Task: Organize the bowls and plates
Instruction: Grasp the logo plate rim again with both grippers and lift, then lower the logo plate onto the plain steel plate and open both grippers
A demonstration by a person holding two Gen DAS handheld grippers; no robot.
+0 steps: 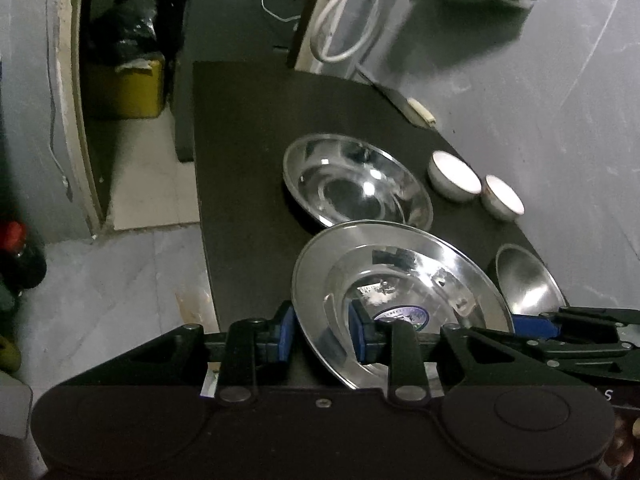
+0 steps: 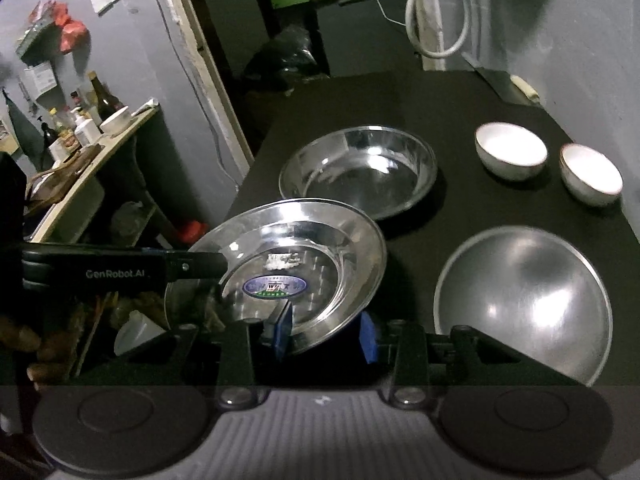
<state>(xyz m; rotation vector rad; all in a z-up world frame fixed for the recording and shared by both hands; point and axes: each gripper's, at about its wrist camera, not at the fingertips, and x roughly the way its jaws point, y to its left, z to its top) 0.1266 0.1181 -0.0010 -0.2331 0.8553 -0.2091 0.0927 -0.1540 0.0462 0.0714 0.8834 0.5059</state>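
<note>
my left jaws (image 1: 322, 332) are clamped on the near-left rim of the steel plate (image 1: 400, 292), one blue pad under the rim and one on the inner face. my right jaws (image 2: 326, 334) close around the opposite near rim of the same steel plate (image 2: 288, 264); the left pad presses on it, the right pad i cannot tell for sure. so both hands carry one plate between them, tilted, its far edge higher, held over the near-left part of the black counter (image 2: 440, 92) with its left side out past the counter's left edge.

the move ahead, as i judge it, turns on one relation: the deep steel basin (image 2: 360, 168) sits straight ahead of the plate, just beyond its far rim, toward the middle of the counter. the plate is round, so no long axis matters; what matters is levelling it and pushing forward. neither hand is nearer, both grip at the near edge.

to the right near the counter's right edge lies the matte steel bowl (image 2: 524, 300), close beside my right jaws. farther back along the right edge stand a white bowl (image 2: 510, 154) and a second white bowl (image 2: 590, 178), side by side, apart from the basin.
</note>
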